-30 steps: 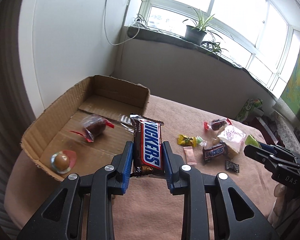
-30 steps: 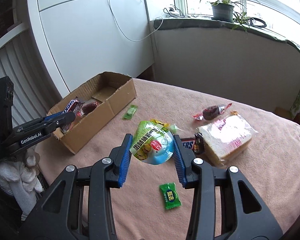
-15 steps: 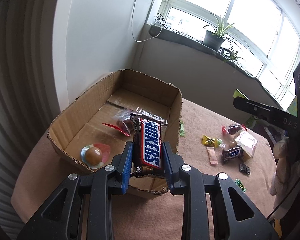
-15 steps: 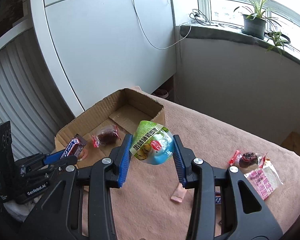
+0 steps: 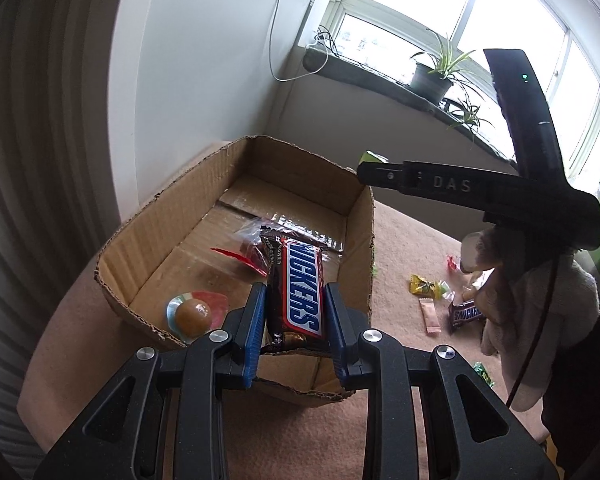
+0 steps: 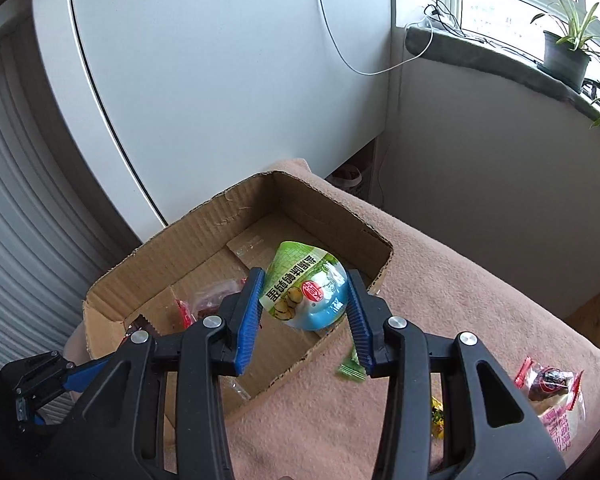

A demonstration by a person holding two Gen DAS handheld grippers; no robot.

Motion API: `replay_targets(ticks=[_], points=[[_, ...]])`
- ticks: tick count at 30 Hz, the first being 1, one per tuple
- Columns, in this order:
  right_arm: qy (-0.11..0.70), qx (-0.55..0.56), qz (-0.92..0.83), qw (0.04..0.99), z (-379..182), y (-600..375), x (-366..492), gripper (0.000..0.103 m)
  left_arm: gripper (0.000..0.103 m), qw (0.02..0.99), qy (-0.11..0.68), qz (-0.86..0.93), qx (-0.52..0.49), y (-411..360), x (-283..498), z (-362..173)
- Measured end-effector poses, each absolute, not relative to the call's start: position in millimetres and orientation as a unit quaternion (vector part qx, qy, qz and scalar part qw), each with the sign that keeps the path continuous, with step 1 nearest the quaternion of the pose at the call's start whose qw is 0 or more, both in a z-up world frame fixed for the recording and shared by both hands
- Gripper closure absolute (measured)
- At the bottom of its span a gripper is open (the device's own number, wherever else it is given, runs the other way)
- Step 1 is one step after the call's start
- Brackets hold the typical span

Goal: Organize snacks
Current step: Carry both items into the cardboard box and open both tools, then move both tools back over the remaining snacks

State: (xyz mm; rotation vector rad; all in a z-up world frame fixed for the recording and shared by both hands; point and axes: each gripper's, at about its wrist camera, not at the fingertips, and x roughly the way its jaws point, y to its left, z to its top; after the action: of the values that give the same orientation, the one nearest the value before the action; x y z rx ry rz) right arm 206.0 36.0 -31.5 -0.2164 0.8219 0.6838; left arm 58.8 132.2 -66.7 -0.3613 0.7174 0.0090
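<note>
My left gripper is shut on a Snickers bar and holds it over the near end of the open cardboard box. In the box lie a clear-wrapped dark snack with red ends and a round jelly cup. My right gripper is shut on a green and blue snack pouch above the box. The right gripper also shows in the left wrist view, over the box's far right corner.
The box stands on a pink cloth-covered table against a white cabinet. Loose snacks lie to the right: a small Snickers, a pink stick, yellow candy, a green candy, a red-wrapped snack.
Both grippers have moved left toward the box with their snacks. The Snickers bar now hangs over the box's near end and the pouch over its right side.
</note>
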Motion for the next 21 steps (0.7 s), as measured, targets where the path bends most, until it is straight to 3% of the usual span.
replay_targets(ticks=[6,10,11,13,14,21], points=[[0.402,-0.097,0.33,0.849,-43,44,216,0.058,0.076,0.919,0.352,0.0,-0.179,134,63,-68],[0.397,-0.109,0.329,0.85,-43,48,214,0.043,0.074,0.918,0.353,0.0,-0.178,134,65,-69],[0.394,-0.11,0.328,0.852,-42,49,213,0.032,0.071,0.917,0.355,0.003,-0.18,134,66,-69],[0.386,-0.109,0.326,0.856,-39,48,211,0.021,0.046,0.916,0.355,0.007,-0.187,136,66,-69],[0.384,-0.106,0.327,0.857,-37,48,210,0.019,0.042,0.916,0.353,0.008,-0.189,137,65,-68],[0.378,-0.1,0.325,0.861,-28,39,204,0.018,0.041,0.918,0.352,0.007,-0.182,135,63,-66]])
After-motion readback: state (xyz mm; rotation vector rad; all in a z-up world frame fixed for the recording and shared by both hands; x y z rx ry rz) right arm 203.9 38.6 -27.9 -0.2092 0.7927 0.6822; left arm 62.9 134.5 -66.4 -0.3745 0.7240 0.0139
